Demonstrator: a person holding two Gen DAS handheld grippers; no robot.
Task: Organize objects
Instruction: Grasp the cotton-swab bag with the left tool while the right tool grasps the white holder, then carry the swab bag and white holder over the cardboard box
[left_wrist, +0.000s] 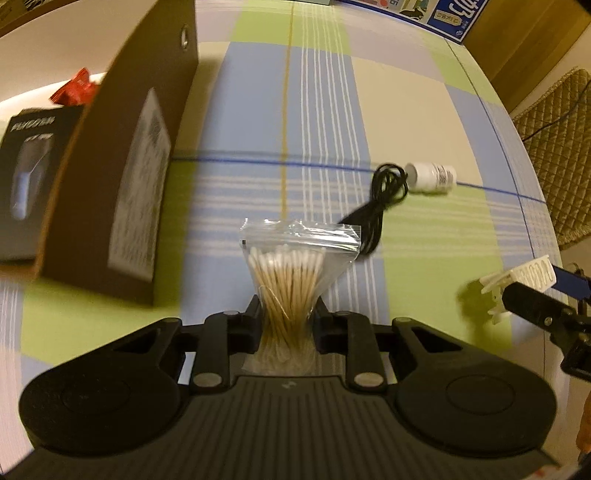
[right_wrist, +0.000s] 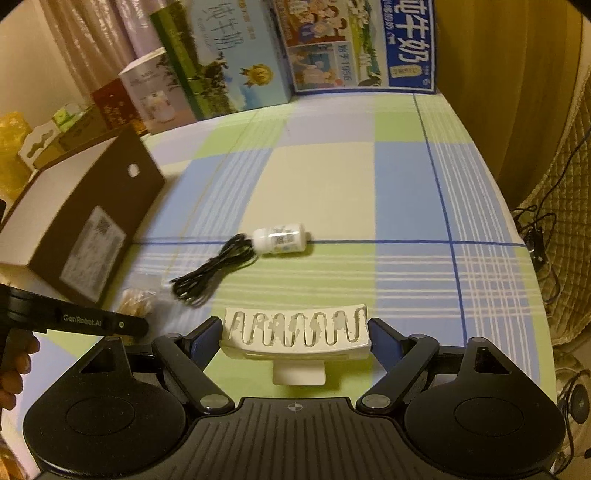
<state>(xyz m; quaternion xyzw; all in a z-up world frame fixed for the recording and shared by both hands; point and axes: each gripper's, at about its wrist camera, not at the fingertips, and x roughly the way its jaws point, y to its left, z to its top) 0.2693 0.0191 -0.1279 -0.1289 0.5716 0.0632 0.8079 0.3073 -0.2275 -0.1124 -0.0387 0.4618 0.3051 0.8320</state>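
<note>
A checked tablecloth (right_wrist: 325, 177) in green, blue and cream covers the table. At the far left stands an open brown cardboard box (right_wrist: 92, 221). Near the middle a coiled black cable (right_wrist: 210, 269) lies touching a white bottle (right_wrist: 280, 238) on its side. The right gripper (right_wrist: 295, 332) holds a white hair claw clip (right_wrist: 295, 330) between widely spread jaws. The left gripper (left_wrist: 286, 314) is pinched narrowly around a clear bag of cotton swabs (left_wrist: 291, 266), just right of the box.

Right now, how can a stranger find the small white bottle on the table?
Start at the brown box on the checked tablecloth. Toward the cloth's middle lies a black cable. The bottle lies on its side at the cable's far end, the only white, round thing there.
</note>
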